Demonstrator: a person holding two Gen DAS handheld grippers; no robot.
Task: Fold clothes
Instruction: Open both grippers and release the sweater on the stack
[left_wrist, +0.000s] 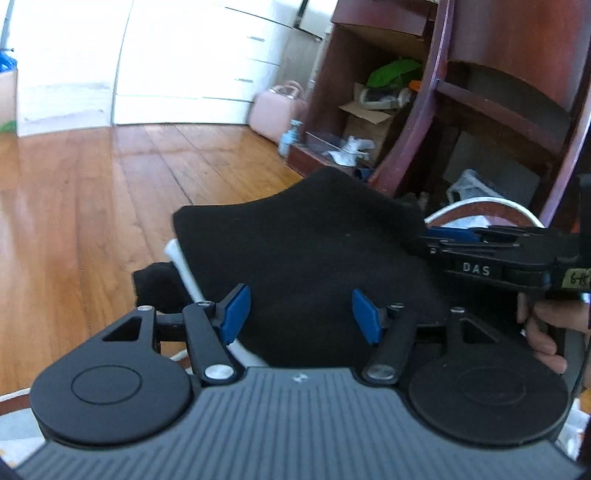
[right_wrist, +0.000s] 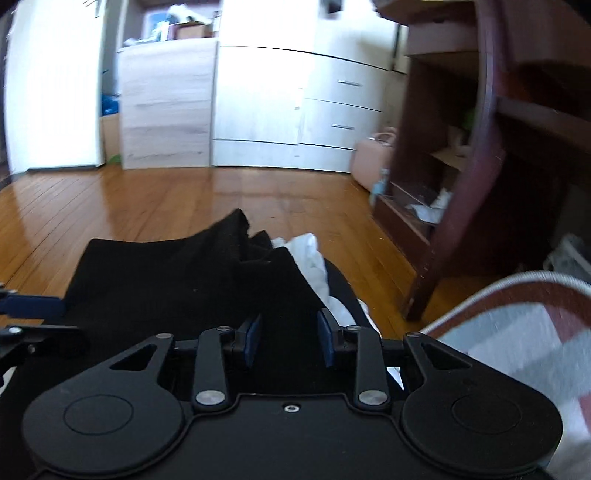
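Observation:
A black garment (left_wrist: 306, 240) lies folded in front of both grippers, over a white cloth (right_wrist: 314, 258). In the left wrist view my left gripper (left_wrist: 301, 314) stands open above its near edge, with the blue pads (left_wrist: 236, 314) wide apart and clear of the fabric. My right gripper (left_wrist: 448, 236) reaches in from the right at the garment's right edge, with a person's hand (left_wrist: 543, 332) on its grip. In its own view the right gripper (right_wrist: 290, 343) has a gap between its pads, black cloth (right_wrist: 184, 280) lies in that gap, and the pads do not press on it.
A white tube (left_wrist: 181, 266) sticks out under the garment's left side. A rug (right_wrist: 517, 325) with a white border lies to the right. A dark wooden chair (left_wrist: 424, 110) and a cluttered shelf (left_wrist: 369, 110) stand beyond, a pink case (left_wrist: 273, 110) by white drawers (right_wrist: 332, 110), wood floor (left_wrist: 92, 203) on the left.

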